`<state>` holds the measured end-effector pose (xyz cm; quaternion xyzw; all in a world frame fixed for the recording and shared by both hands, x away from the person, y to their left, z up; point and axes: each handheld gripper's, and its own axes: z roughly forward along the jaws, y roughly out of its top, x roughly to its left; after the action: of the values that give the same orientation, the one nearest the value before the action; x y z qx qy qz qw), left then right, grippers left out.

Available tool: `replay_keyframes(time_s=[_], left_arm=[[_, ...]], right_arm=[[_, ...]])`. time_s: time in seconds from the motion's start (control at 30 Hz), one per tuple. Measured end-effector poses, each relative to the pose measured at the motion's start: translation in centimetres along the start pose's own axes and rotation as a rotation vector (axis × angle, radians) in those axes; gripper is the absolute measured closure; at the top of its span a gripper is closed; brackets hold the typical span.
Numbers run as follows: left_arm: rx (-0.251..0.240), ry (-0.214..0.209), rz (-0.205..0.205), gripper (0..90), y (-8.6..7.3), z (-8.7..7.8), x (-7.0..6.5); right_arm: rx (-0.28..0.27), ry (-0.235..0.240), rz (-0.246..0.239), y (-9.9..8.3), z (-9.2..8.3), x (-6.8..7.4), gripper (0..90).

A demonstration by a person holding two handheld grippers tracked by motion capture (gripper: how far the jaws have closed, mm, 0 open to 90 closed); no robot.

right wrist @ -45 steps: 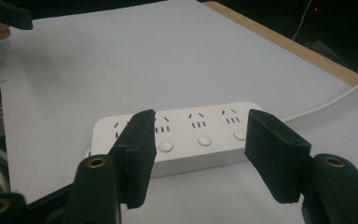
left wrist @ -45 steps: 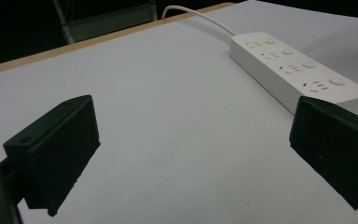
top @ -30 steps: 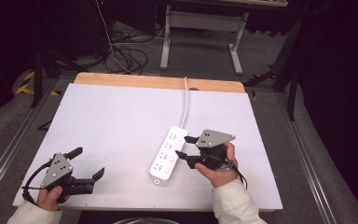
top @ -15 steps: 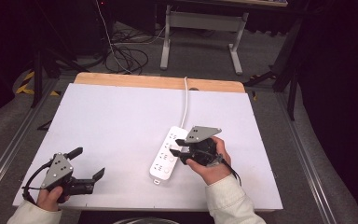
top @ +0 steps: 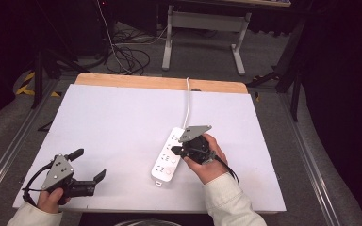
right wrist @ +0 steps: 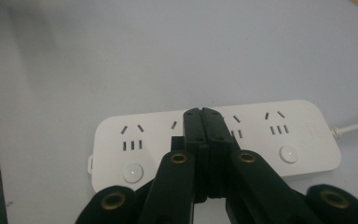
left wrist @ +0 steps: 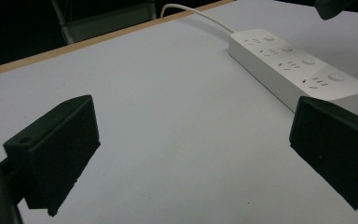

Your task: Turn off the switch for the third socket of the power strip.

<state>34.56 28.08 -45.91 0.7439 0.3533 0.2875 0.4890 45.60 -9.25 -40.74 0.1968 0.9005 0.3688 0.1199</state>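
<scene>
A white power strip [top: 168,157] with several sockets and round switches lies on the white table top, its white cord [top: 187,101] running to the far edge. My right gripper [top: 175,150] is shut with nothing between its jaws, its tips hovering over the strip's middle. In the right gripper view the closed tips [right wrist: 202,115] sit above the strip [right wrist: 135,135] between two sockets. My left gripper [top: 87,165] is open near the front left corner, well apart from the strip. In the left gripper view its pads [left wrist: 60,140] frame bare table, with the strip [left wrist: 289,63] beyond.
The table's wooden far edge [top: 160,82] borders a floor with tangled cables [top: 127,56] and a metal stand [top: 202,23]. Metal rails [top: 9,150] run along both sides of the white table top [top: 122,122].
My right gripper has closed its jaws and moved left over the power strip. The left gripper has stayed where it was.
</scene>
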Motion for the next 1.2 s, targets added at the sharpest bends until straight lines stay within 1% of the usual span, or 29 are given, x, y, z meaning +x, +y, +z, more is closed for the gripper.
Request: replay_keyframes(time_s=[0.13, 0.17, 0.23, 0.3, 0.4, 0.63, 0.67, 0.7, 0.77, 0.83, 1.03, 1.2], left_arm=[[0.001, 0.001, -0.002, 1.8, 0.0, 0.0, 0.0], [0.001, 0.0, -0.001, 1.8, 0.0, 0.0, 0.0], [-0.002, -0.002, -0.003, 1.8, 0.0, 0.0, 0.0], [-0.006, -0.006, 0.004, 1.8, 0.0, -0.1, 0.0], [-0.006, -0.007, 0.005, 1.8, 0.0, 0.0, 0.0], [-0.013, -0.015, 0.004, 1.8, 0.0, -0.1, 0.0], [-0.014, -0.02, 0.003, 1.8, 0.0, -0.1, 0.0], [-0.014, -0.021, 0.005, 1.8, 0.0, -0.1, 0.0], [-0.013, -0.02, 0.007, 1.8, 0.0, -0.1, 0.0], [-0.013, -0.02, 0.002, 1.8, 0.0, -0.1, 0.0], [-0.013, -0.021, 0.006, 1.8, 0.0, -0.1, 0.0], [-0.011, -0.021, 0.01, 1.8, 0.0, -0.1, 0.0]], right_arm=[[0.02, 0.003, -0.006, 0.0, 0.5, 0.0, 90.0], [0.038, 0.003, -0.014, 0.0, 0.8, 0.0, 90.0], [0.046, 0.002, -0.013, 0.0, 0.9, 0.0, 90.0], [0.082, 0.01, -0.015, -0.1, 1.4, 0.0, 90.0], [0.1, 0.015, -0.016, -0.1, 1.8, 0.0, 90.0], [0.146, 0.028, -0.006, -0.4, 2.7, -0.1, 90.0], [0.159, 0.031, 0.007, -0.4, 2.8, 0.0, 90.0], [0.169, 0.033, 0.006, -0.4, 2.9, -0.1, 90.0], [0.179, 0.038, 0.017, -0.4, 3.1, -0.1, 90.0], [0.186, 0.042, 0.019, -0.5, 3.2, 0.0, 90.0], [0.203, 0.052, 0.027, -0.5, 3.6, 0.0, 90.0], [0.205, 0.041, 0.028, -0.6, 3.8, 0.0, 90.0]])
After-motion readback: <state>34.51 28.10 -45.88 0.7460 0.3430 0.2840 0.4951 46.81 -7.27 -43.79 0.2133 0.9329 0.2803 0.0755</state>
